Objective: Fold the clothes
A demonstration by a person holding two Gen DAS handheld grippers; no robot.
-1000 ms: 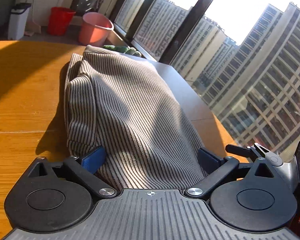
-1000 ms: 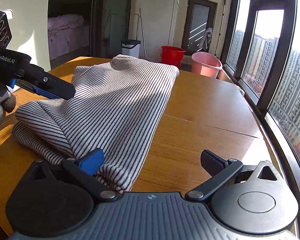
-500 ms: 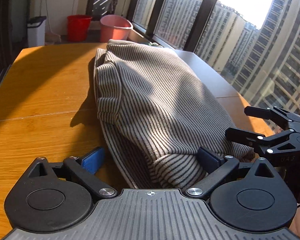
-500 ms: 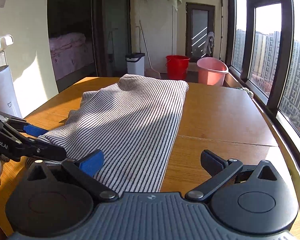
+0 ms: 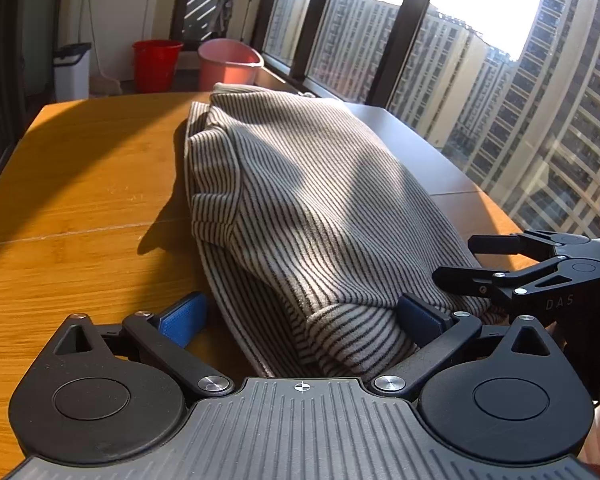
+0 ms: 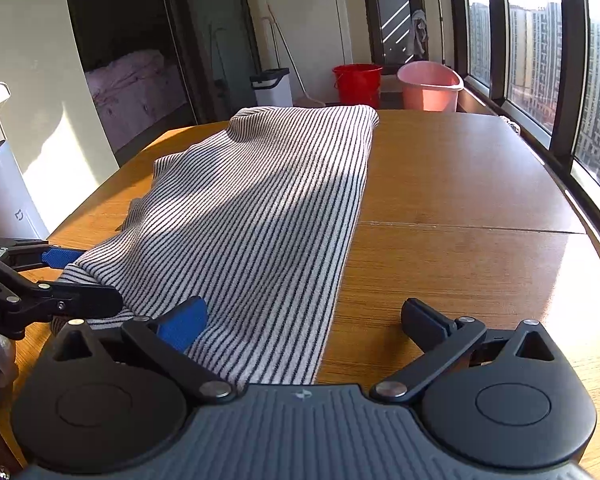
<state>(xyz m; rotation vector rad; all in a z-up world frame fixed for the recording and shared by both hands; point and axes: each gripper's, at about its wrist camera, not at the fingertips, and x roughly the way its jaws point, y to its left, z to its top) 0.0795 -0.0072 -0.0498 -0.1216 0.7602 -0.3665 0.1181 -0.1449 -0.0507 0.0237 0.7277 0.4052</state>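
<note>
A striped grey-and-black garment [image 5: 300, 208] lies folded lengthwise on the wooden table [image 5: 80, 200]; it also shows in the right wrist view [image 6: 260, 220]. My left gripper [image 5: 300, 316] is open, its jaws wide apart around the garment's near left corner. It also shows in the right wrist view [image 6: 84, 276] at the left, open at that corner. My right gripper [image 6: 304, 320] is open over the garment's near right edge, one finger above the cloth and one above bare table. It shows in the left wrist view [image 5: 456, 260] at the right, open beside the cloth.
A red bucket [image 6: 358, 84], a pink tub [image 6: 430, 84] and a white bin [image 6: 274, 88] stand on the floor beyond the table's far end. Tall windows [image 6: 540, 60] run along the right side. The table's right half [image 6: 480, 200] is bare wood.
Both grippers have drawn back toward the garment's near end and lowered. The cloth now lies flatter on the table, and neither gripper grips it.
</note>
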